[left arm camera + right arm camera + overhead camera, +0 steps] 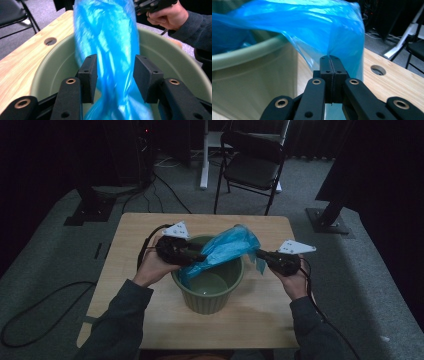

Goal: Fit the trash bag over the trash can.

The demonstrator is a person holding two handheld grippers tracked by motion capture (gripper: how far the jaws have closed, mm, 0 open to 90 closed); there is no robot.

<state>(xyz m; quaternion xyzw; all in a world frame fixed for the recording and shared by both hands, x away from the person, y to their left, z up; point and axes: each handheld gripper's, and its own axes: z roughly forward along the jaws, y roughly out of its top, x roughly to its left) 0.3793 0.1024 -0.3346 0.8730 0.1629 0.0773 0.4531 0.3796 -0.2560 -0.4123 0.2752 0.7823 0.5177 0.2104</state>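
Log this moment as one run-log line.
left tongs: open around blue bag | right tongs: shut on bag edge | green bucket: on table

Dim room with grey carpet [50, 265]. A black folding chair [252, 165] stands beyond the wooden tabletop [130, 245]. Cables [30, 320] cross the floor.

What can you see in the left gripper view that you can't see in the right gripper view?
The left gripper view alone looks down into the green bucket: the left gripper has its jaws apart with the blue bag hanging between them, pads off it. Beyond it, the person's other hand holds the right gripper.

The right gripper view alone shows the right gripper shut on the bag's edge, seen from outside the bucket's wall, with a white stand's foot on the floor.

Both share the bag, the bucket and the wooden table with a round hole.
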